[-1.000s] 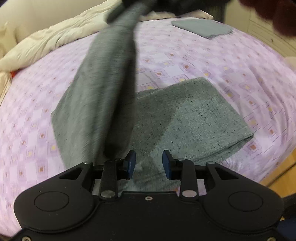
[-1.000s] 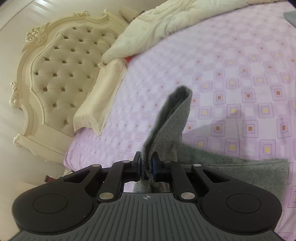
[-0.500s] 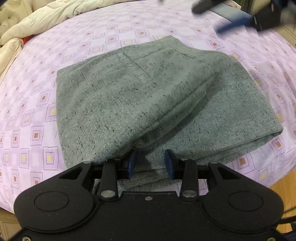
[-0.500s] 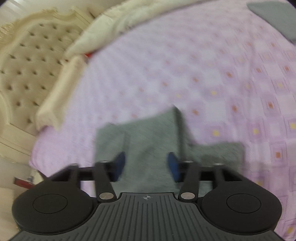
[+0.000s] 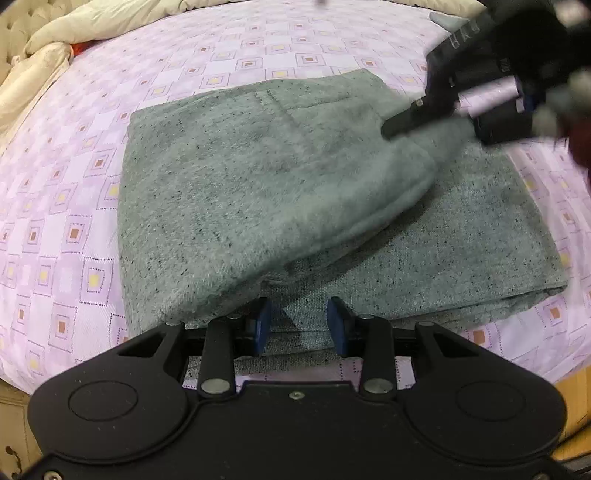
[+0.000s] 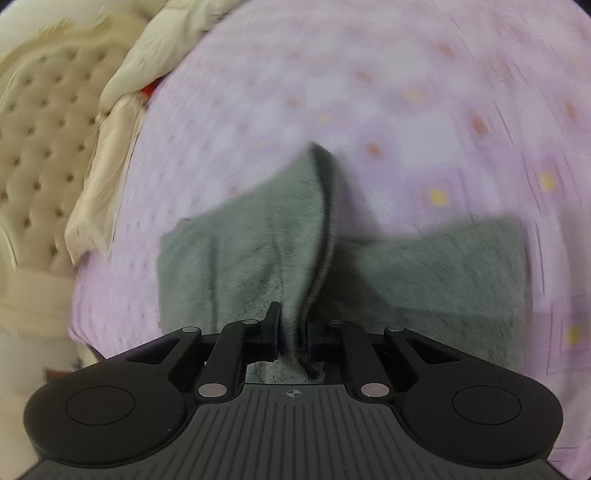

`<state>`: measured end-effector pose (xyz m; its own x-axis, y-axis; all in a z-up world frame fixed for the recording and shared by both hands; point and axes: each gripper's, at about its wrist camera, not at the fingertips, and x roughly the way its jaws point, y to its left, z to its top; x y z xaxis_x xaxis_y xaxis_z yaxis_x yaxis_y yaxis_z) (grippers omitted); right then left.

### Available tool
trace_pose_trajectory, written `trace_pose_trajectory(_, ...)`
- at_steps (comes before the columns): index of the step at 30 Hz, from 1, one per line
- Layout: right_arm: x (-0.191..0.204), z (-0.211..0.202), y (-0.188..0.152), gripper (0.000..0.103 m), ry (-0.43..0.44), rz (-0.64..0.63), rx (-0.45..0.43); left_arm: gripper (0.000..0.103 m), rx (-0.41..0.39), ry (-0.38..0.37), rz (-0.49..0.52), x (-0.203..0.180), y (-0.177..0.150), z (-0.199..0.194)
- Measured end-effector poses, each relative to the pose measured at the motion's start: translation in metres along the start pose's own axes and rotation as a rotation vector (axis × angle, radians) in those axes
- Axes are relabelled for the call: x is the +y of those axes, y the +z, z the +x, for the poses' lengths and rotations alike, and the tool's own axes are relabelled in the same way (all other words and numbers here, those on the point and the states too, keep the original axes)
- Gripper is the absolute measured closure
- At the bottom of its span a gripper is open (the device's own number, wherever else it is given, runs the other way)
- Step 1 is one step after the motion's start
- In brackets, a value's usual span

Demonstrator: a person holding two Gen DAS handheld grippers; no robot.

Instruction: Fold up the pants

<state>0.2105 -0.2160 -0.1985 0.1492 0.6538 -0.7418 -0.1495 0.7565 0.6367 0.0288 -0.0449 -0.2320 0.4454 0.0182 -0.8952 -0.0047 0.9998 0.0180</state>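
Pants (image 5: pixel 280 192): grey, black-flecked knit. Lie folded on lilac bed sheet (image 5: pixel 74 221) with square pattern, near bed's front edge. Lower layer flat, roughly rectangular, thick folded edge at right front corner. Upper layer folded over it, covering left and middle; its right edge rounded, puffed, not flat. Seam lines visible on top near far edge. In right wrist view, fold of pants (image 6: pixel 317 236) stands up as ridge, blurred.

Bed (image 5: pixel 258 48) under a lilac sheet printed with nested squares. Cream quilt (image 5: pixel 110 18) bunched along the far edge, pale pillow (image 6: pixel 99 177) beside it. Tufted cream headboard (image 6: pixel 40 129) at the left. Strip of wooden floor (image 5: pixel 576 391) past the bed's near corner.
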Motion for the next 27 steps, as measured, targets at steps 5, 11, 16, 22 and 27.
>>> trace_pose_trajectory(5,0.058,-0.074,0.002,0.092,0.215,-0.065,-0.142,0.057,0.014,0.002,-0.008,-0.002,0.001,-0.002)
trace_pose_trajectory(11,0.03,-0.12,-0.03,0.092,0.046,-0.028,-0.206,0.057,0.068,-0.058,-0.089,0.011,-0.004,0.001)
trace_pose_trajectory(16,-0.035,-0.081,-0.078,0.092,-0.151,0.103,-0.118,0.057,0.111,-0.04,-0.155,0.028,-0.013,-0.002)
trace_pose_trajectory(22,-0.045,-0.067,-0.095,0.09,-0.177,0.101,-0.133,0.066,0.211,-0.078,-0.147,0.053,-0.026,-0.016)
trace_pose_trajectory(27,-0.038,-0.078,-0.096,0.08,-0.249,0.089,-0.123,0.065,0.152,-0.142,0.019,0.068,-0.021,-0.066)
